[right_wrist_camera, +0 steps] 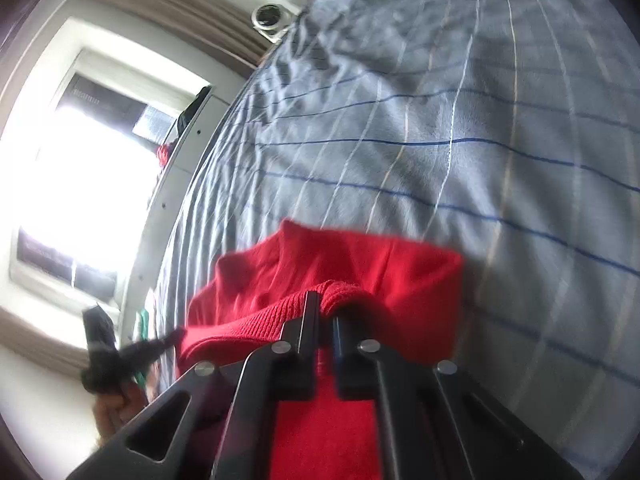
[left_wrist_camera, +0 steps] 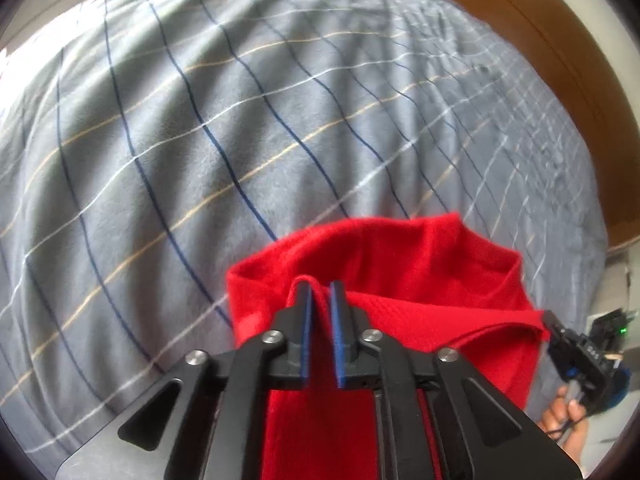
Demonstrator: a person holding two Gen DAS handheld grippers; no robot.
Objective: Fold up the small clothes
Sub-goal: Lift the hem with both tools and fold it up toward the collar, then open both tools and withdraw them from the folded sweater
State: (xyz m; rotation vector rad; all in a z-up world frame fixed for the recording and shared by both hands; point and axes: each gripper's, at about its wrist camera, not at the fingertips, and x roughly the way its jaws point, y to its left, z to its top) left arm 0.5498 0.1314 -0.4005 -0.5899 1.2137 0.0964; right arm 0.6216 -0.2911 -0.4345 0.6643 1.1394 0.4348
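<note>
A small red garment [left_wrist_camera: 404, 276] hangs between my two grippers above the bed. My left gripper [left_wrist_camera: 320, 290] is shut on a pinched edge of the cloth between its blue pads. The right gripper [left_wrist_camera: 558, 326] shows at the far right of the left wrist view, holding the garment's other corner. In the right wrist view the right gripper [right_wrist_camera: 326, 306] is shut on a ribbed edge of the red garment [right_wrist_camera: 360, 264]. The left gripper [right_wrist_camera: 172, 338] shows there at the lower left, at the cloth's corner.
A grey blanket [left_wrist_camera: 240, 120] with blue, white and tan checks covers the bed below the garment. A wooden headboard [left_wrist_camera: 540, 32] stands at the far right. A bright window [right_wrist_camera: 80, 168] and white cabinet edge [right_wrist_camera: 172, 184] lie beside the bed [right_wrist_camera: 480, 120].
</note>
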